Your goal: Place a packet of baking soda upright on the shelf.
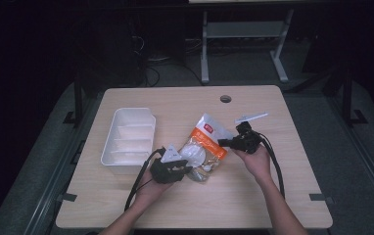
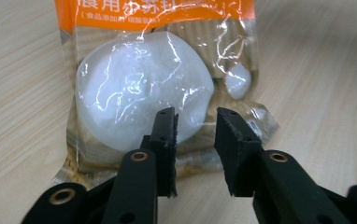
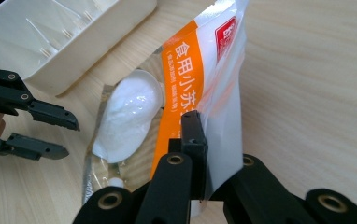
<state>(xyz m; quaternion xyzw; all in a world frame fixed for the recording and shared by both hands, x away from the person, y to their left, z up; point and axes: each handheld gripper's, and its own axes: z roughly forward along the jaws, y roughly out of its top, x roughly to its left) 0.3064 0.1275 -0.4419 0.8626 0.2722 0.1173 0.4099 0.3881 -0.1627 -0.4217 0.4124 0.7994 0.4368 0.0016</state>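
A clear plastic bag (image 1: 205,147) with an orange label band and a white lump of powder inside lies on the wooden table, its top end lifted. My right gripper (image 1: 222,142) is shut on the bag's upper white edge (image 3: 223,93); in the right gripper view, the right gripper (image 3: 209,121) pinches the film between its pads. My left gripper (image 1: 187,169) sits at the bag's lower end with its jaws apart. In the left gripper view, the left gripper (image 2: 195,121) stands open just short of the bag (image 2: 144,88), with nothing pressed between the pads.
A white divided tray (image 1: 107,147) stands left of the bag, near the left gripper; its wall (image 3: 50,70) shows in the right gripper view. A thin white strip (image 1: 251,117) lies behind the right gripper. A cable hole (image 1: 225,99) sits near the far edge.
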